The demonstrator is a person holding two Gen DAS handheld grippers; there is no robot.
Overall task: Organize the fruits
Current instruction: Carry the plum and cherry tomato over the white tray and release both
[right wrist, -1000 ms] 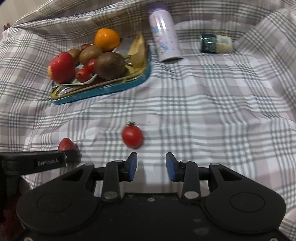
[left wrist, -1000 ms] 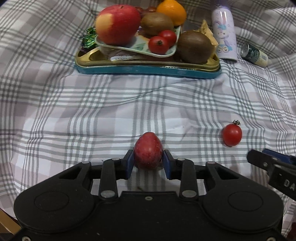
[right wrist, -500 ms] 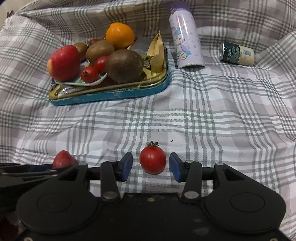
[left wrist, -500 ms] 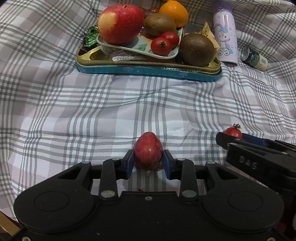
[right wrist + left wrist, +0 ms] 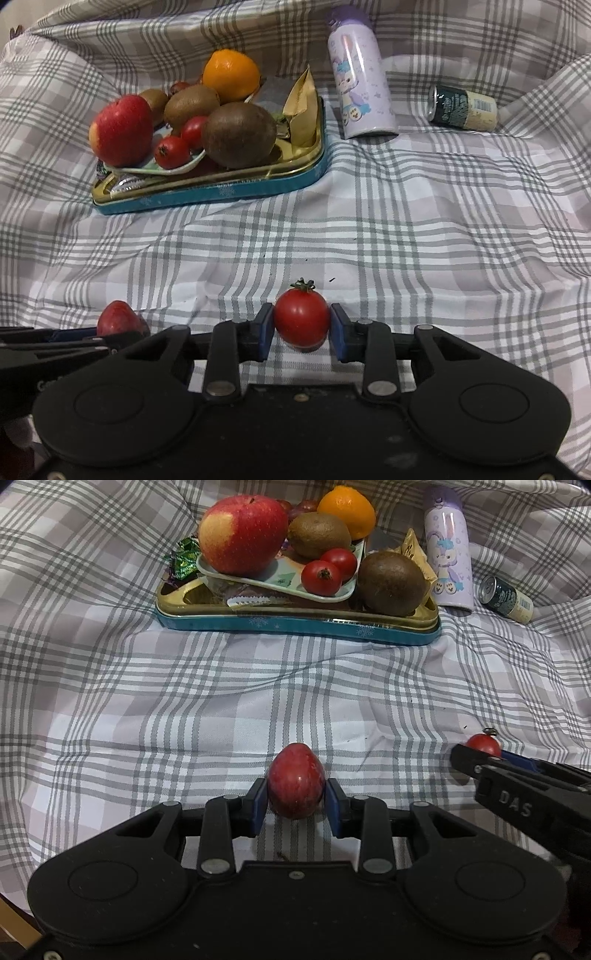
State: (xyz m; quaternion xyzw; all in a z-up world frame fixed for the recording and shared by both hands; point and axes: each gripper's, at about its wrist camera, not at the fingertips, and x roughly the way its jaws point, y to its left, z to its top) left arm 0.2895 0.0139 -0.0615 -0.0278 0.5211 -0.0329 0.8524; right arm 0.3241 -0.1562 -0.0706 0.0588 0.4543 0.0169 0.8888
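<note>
1. Grey-and-white checked cloth (image 5: 155,709) is lying rumpled under everything you are working over; it is rising in folds at the far side.
2. You are facing a teal tin tray with a gold rim (image 5: 221,192), sitting on the cloth well ahead of both grippers.
3. Just right of the tray, a lilac cartoon bottle (image 5: 360,74) is standing on the cloth, and a dark can (image 5: 463,108) is lying on its side farther right.
4. A red apple (image 5: 242,535) is resting on a pale dish (image 5: 280,583) that is sitting in the tray; an orange (image 5: 347,511), a kiwi (image 5: 318,533) and two small tomatoes (image 5: 323,576) are sharing that dish.
5. A larger brown kiwi (image 5: 391,583) is sitting in the tray beside the dish, with a gold wrapper (image 5: 304,107) behind it.
6. Your left gripper (image 5: 295,801) is gripping a small dark-red oval fruit (image 5: 295,784); its jaws are pressing both sides, low over the cloth.
7. Your right gripper (image 5: 301,328) is closing on a cherry tomato (image 5: 301,317) with a green stem; its jaws are touching both sides of the tomato, just above the cloth.
8. You are holding the two grippers side by side, near each other.
</note>
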